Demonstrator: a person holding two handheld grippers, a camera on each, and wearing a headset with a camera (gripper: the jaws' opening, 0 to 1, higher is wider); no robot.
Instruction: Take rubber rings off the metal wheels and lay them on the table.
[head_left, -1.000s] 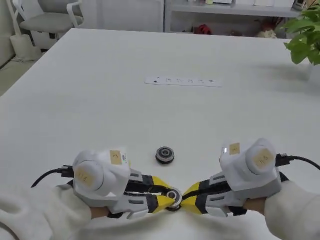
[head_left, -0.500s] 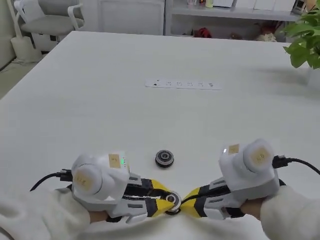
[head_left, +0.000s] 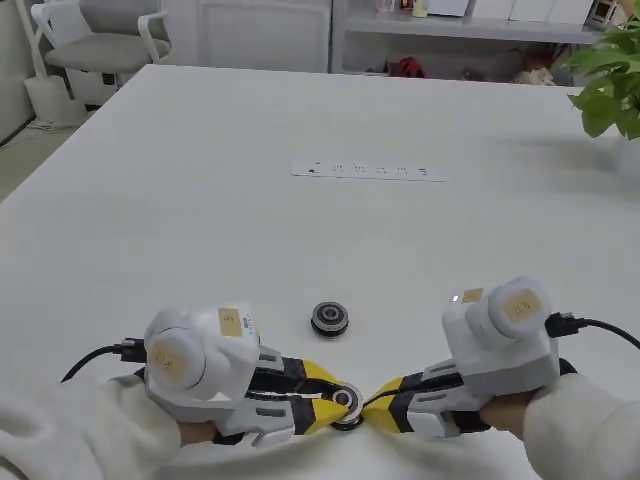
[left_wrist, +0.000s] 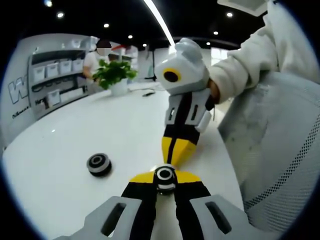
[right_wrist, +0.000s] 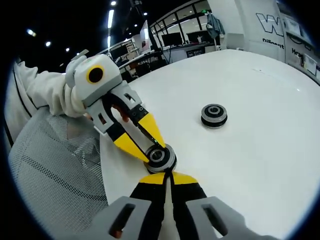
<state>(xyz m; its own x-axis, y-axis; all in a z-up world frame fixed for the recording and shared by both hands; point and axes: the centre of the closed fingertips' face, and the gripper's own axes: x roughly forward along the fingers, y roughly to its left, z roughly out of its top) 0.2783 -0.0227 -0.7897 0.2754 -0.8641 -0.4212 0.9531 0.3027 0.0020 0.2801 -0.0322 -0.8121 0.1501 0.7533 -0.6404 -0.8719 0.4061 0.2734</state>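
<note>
Metal wheel (head_left: 346, 400) has barely shifted: left gripper (left_wrist: 165, 176) stays clamped on it, right gripper (right_wrist: 167, 174) has jaws together at its rim; ring (right_wrist: 148, 164) not yet off.

From the head we look down over the table (head_left: 200, 200); our gripper views sit low and close, facing each other; all three share the loose wheel (head_left: 330, 317).

Two wheels (head_left: 330, 317) (head_left: 347, 400), two grippers (head_left: 338, 403) (head_left: 374, 406), one power strip (head_left: 366, 170)
</note>
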